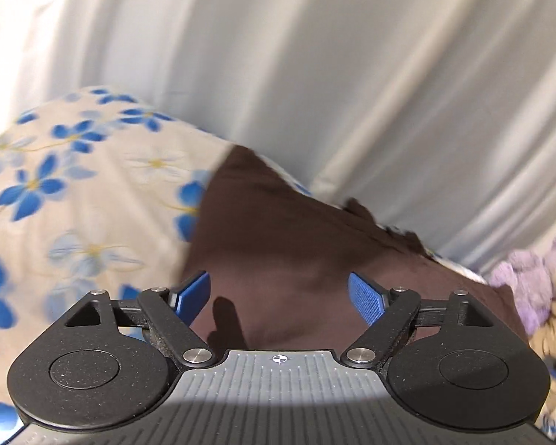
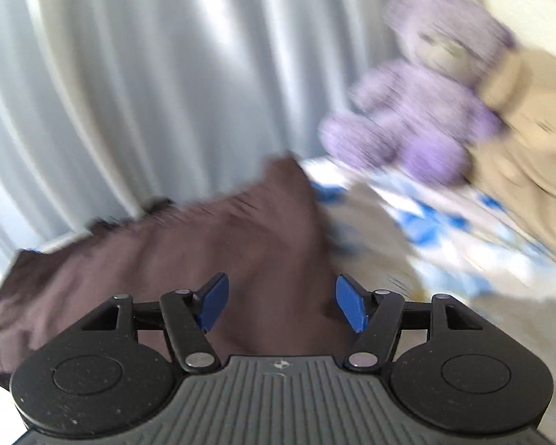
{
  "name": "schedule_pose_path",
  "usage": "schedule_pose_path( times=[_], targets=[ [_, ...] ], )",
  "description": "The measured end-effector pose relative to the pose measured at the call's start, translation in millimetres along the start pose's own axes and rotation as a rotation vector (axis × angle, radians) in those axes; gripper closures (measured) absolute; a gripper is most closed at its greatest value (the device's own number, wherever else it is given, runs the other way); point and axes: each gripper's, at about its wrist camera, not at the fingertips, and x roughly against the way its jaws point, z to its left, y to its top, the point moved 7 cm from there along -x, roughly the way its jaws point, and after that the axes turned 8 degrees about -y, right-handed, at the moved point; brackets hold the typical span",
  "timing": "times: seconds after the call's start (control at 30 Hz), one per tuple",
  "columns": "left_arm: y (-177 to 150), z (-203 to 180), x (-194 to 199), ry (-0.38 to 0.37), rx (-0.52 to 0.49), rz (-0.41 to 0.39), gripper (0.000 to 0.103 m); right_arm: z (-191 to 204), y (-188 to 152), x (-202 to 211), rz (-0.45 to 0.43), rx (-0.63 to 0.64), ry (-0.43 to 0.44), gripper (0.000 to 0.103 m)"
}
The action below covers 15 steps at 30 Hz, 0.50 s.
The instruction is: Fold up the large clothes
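Brown garment (image 1: 278,244) lies spread on floral sheet (image 1: 74,193), pale curtain (image 1: 315,55) behind, plush toys (image 2: 444,92) off to right.
Left gripper (image 1: 280,296) above cloth, jaws wide, nothing between.
Right gripper (image 2: 280,302) likewise, jaws apart, empty; view blurred.
Cloth looks soft, light, limp; likely sags and slides on sheet.
Best pinch at edge or corner, both layers, not the flat middle.
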Motion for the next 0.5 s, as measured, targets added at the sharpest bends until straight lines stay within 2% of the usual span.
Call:
schedule_pose_path(
  times=[0.13, 0.17, 0.3, 0.37, 0.43, 0.5],
  targets=[
    [-7.8, -58.9, -51.1, -0.026, -0.139, 0.010, 0.011, 91.1, -2.7, -21.6, -0.147, 0.031, 0.155, 0.038],
    [-11.3, -72.7, -64.8, -0.030, -0.182, 0.007, 0.006, 115.8, -3.9, -31.5, -0.163, 0.058, 0.181, 0.038],
    [-21.1, -115.0, -109.0, 0.013, -0.351, -0.020, 0.005, 185.2, -10.1, -74.4, -0.122, 0.095, 0.277, 0.039],
    [-27.2, -126.0, -128.4, 0.073, -0.448, -0.036, 0.004, 205.6, -12.9, -92.3, -0.117, 0.113, 0.278, 0.057],
    [-31.1, -129.3, -147.2, 0.130, -0.515, -0.042, 0.003, 217.3, -17.1, -110.6, -0.083, 0.147, 0.198, 0.091],
    [-35.5, -122.9, -163.9, 0.148, -0.520, -0.023, 0.003, 217.5, -22.4, -129.7, -0.058, 0.157, 0.146, 0.096]
  ],
)
